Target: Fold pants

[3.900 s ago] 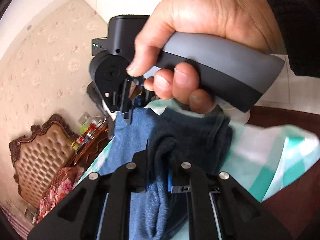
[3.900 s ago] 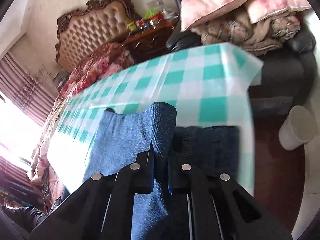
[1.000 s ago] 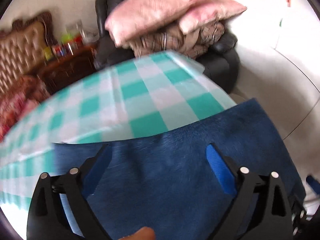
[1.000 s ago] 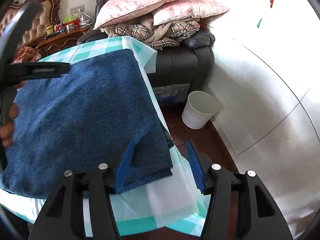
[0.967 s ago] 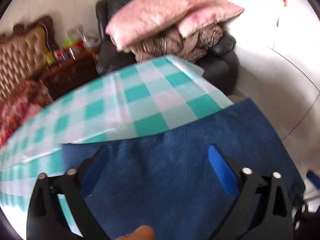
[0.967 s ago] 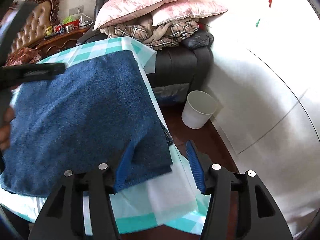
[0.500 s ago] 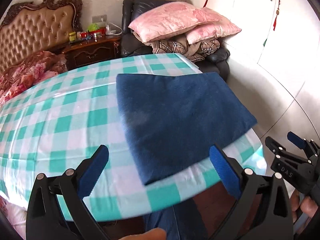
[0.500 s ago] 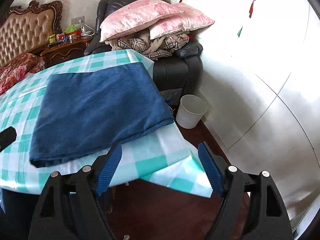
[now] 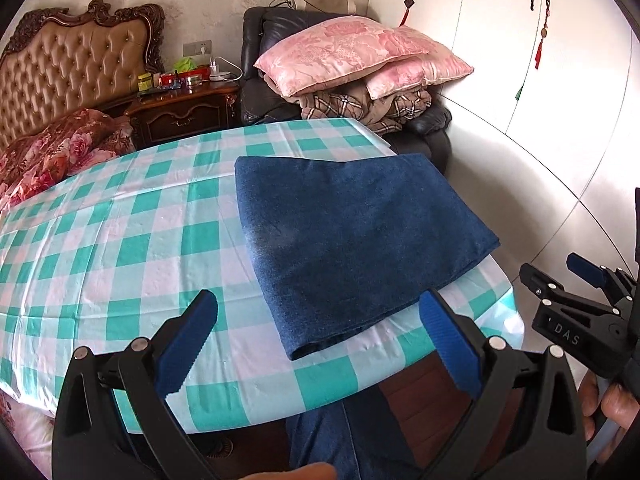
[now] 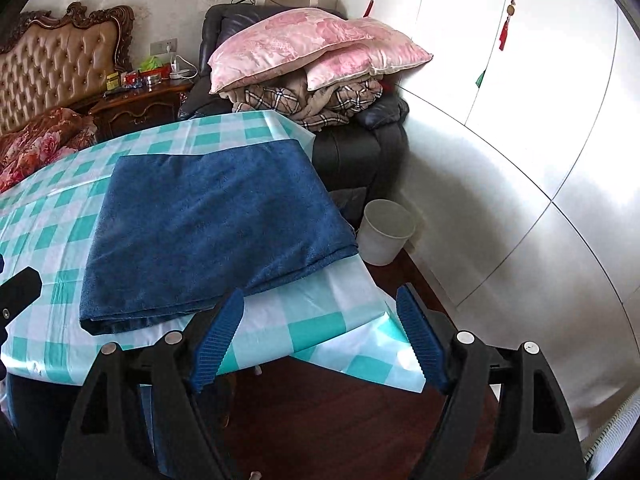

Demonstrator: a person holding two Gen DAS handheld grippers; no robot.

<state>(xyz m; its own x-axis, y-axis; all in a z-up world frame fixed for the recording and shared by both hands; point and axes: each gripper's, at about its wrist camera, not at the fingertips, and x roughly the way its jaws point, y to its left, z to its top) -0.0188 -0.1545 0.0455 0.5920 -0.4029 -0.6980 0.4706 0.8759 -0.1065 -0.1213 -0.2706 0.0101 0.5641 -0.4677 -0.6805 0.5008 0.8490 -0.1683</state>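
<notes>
The dark blue pants (image 9: 352,236) lie folded into a flat rectangle at the right end of the table with the green and white checked cloth (image 9: 120,240). My left gripper (image 9: 320,320) is open, held back from the table's near edge, with nothing between its fingers. The right wrist view shows the same folded pants (image 10: 212,232) on the checked table (image 10: 304,320). My right gripper (image 10: 320,320) is open and empty, off the table's near right corner. That right gripper also shows at the right edge of the left wrist view (image 9: 560,276), held by a hand.
A white bucket (image 10: 386,232) stands on the floor beyond the table's right end. A black armchair (image 10: 352,144) piled with pink pillows (image 10: 304,44) and blankets is behind the table. A bed (image 9: 60,144) and nightstand (image 9: 184,108) lie at the far left; white wardrobes (image 10: 520,120) stand on the right.
Both grippers let go of the pants and pulled back and up from the table. The pants now lie flat and folded. The right jaws stand wider than a second ago.
</notes>
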